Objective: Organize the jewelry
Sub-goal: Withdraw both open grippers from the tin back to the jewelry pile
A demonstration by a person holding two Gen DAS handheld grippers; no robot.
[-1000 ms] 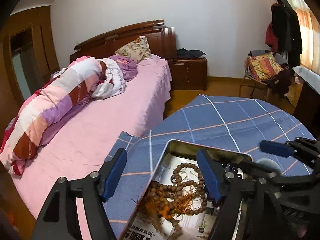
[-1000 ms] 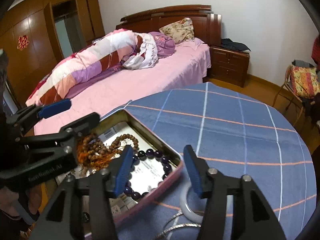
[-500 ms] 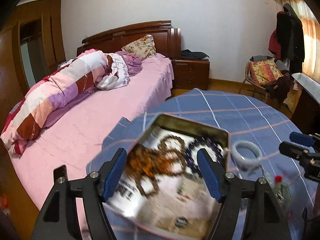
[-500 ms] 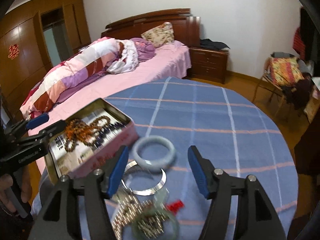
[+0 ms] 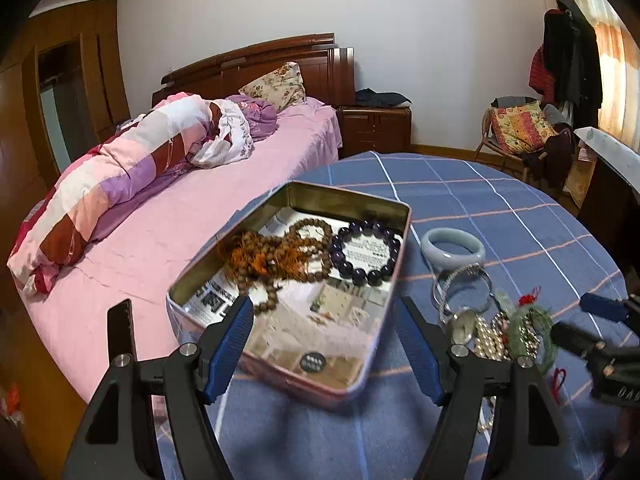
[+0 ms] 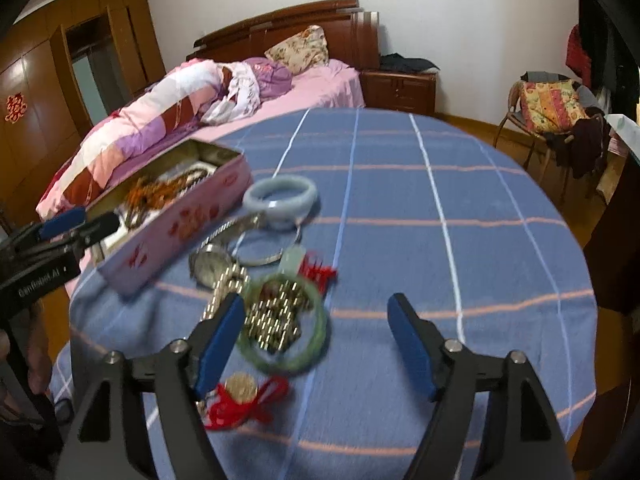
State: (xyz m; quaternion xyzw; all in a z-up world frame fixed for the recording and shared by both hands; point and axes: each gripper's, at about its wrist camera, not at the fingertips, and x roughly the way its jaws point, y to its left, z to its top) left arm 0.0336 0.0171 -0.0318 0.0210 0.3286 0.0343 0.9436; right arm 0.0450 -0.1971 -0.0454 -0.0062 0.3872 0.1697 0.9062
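A pink metal tin (image 5: 362, 380) (image 6: 172, 236) stands open on the blue plaid table. It holds brown wooden beads with an orange tassel (image 5: 272, 258) and a dark purple bead bracelet (image 5: 366, 250). To its right lie a pale jade bangle (image 5: 453, 245) (image 6: 280, 196), a silver bangle (image 5: 464, 288), a watch (image 6: 210, 266), a green bangle around gold chain (image 6: 282, 322) and a gold pendant on red cord (image 6: 240, 388). My left gripper (image 5: 326, 344) is open, empty, above the tin's near end. My right gripper (image 6: 316, 340) is open, empty, above the loose pile.
The round table (image 6: 420, 208) has a blue plaid cloth. A pink bed (image 5: 160, 216) with a rolled quilt lies close on the left. A chair with a cushion (image 5: 520, 128) stands far right. A dark cabinet (image 6: 616, 232) is at the right edge.
Both grippers have pulled back and risen from the tin. The whole tin and the loose jewelry pile have come into view. Both stay open.
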